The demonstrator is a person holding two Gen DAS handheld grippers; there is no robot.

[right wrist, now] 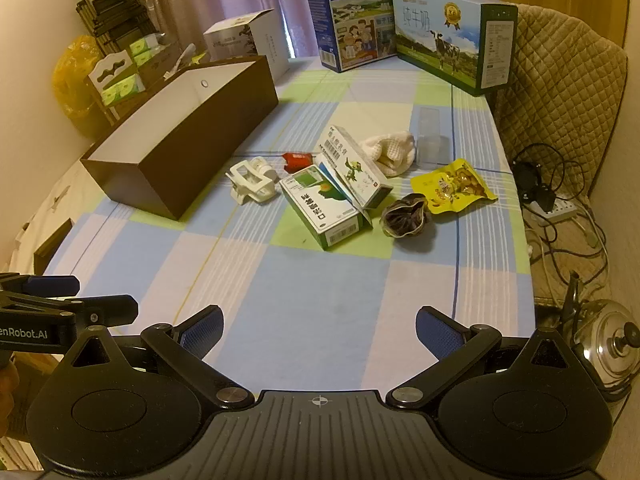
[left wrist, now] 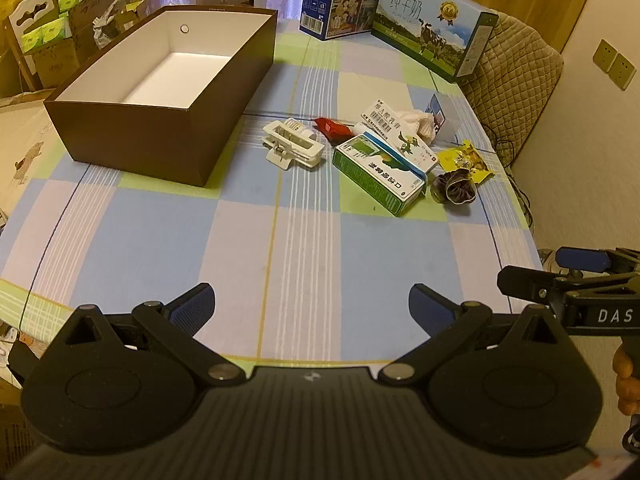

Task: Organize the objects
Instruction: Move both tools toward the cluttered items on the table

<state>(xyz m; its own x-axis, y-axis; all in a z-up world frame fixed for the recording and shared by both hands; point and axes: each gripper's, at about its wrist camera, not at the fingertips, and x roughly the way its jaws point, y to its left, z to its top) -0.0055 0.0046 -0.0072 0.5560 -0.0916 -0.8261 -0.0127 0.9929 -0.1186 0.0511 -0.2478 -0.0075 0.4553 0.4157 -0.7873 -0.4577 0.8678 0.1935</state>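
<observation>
While both tongs hover low over the near edge of the worktop (left wrist: 312,248), the left tongs (left wrist: 311,307) and right tongs (right wrist: 319,327) are spread wide, gripping nothing. The worktop wears a checked cloth, blue, green and lilac. A brown cardboard box (left wrist: 160,92), white inside, sits far left with its top off; no contents show in it. The loose items lie in a cluster to its right, well apart from both tongs: a white plastic clip (right wrist: 252,182) nearest the box, a small red packet (right wrist: 296,160), a green-white medicine carton (right wrist: 324,208) with a second white carton (right wrist: 356,168) leaning on it, a crumpled white cloth (right wrist: 390,150), a clear plastic case (right wrist: 428,136), a glossy yellow snack bag (right wrist: 452,186) and a dark ruffled scrunchie (right wrist: 406,216). Two milk cartons (right wrist: 452,36) stand at the far edge. A quilted chair (right wrist: 560,92) flanks the right side, with cables and a steel kettle (right wrist: 612,348) below.
</observation>
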